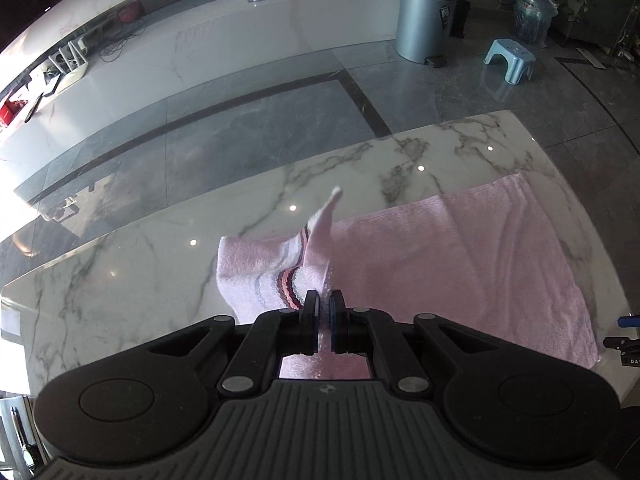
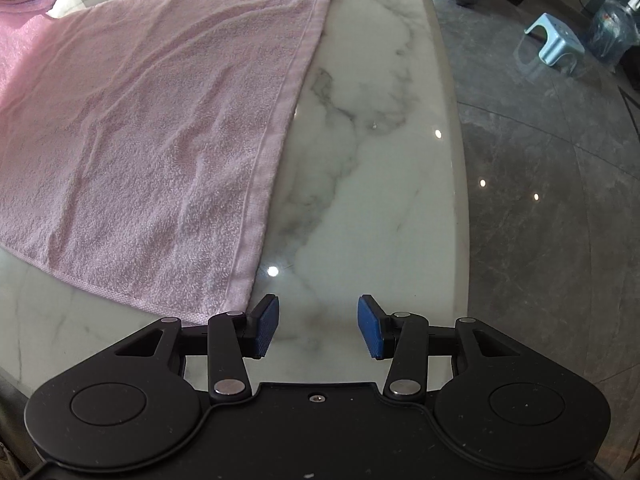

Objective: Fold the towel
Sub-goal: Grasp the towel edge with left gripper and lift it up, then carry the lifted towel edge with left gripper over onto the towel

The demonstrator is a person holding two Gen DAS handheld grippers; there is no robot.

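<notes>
Left gripper: fingers closed together, clamped on a striped end of the pink towel. The gripped cloth rises in a peak at frame centre of the left wrist view, its corner pointing toward the upper middle; the striped band curls down to the left of the fingers.

Towel: the remainder lies flat on the marble table, extending to the right of that frame.

Right gripper: fingers apart, blue pads exposed, nothing between them. It sits over bare marble at lower centre of the right wrist view. The left-hand pad is just beside the towel's near corner; contact cannot be determined.

Background, upper right of both views: grey bin, light blue stool on the floor.
</notes>
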